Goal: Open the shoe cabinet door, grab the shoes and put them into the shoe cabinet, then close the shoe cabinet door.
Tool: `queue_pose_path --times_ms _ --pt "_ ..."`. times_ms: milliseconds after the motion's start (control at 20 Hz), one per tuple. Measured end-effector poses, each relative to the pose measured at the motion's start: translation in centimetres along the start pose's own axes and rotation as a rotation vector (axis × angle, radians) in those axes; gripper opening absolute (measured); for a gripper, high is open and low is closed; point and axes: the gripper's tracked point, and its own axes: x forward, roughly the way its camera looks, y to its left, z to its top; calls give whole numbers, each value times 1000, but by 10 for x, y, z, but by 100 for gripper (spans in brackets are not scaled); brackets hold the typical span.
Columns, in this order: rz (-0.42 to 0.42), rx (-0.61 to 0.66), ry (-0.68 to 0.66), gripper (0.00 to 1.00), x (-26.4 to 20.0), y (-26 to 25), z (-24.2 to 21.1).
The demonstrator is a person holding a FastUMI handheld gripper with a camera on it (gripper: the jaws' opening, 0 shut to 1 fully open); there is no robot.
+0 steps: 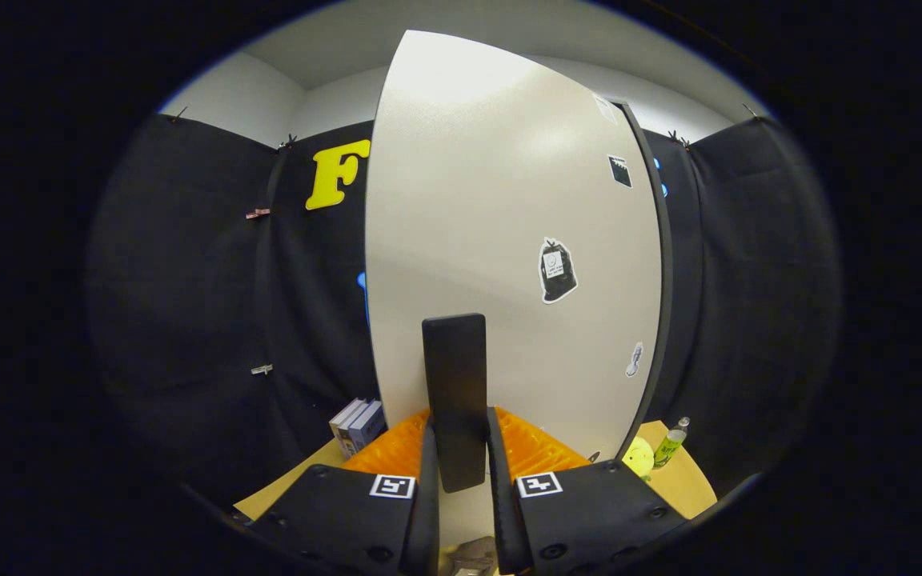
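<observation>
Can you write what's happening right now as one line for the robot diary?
step: door handling | gripper: shut on door handle | cabinet door: white, stickers on it | shoes: not yet grabbed

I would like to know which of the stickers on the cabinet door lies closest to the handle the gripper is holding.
The black bag-shaped sticker at mid-door, just up and right of the dark handle clamped in the gripper; the other stickers sit near the door's far edge.
</observation>
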Motion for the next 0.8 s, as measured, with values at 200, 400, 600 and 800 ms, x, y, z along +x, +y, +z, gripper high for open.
queue_pose_path --times_ms 200,400,600,800 --pt "13 4 8 31 -30 -26 0" --pt "-13 -24 10 31 -54 -57 2" --pt "-63 -21 0 31 -72 -88 9" --pt "-133 -17 -37 31 -102 -120 22"
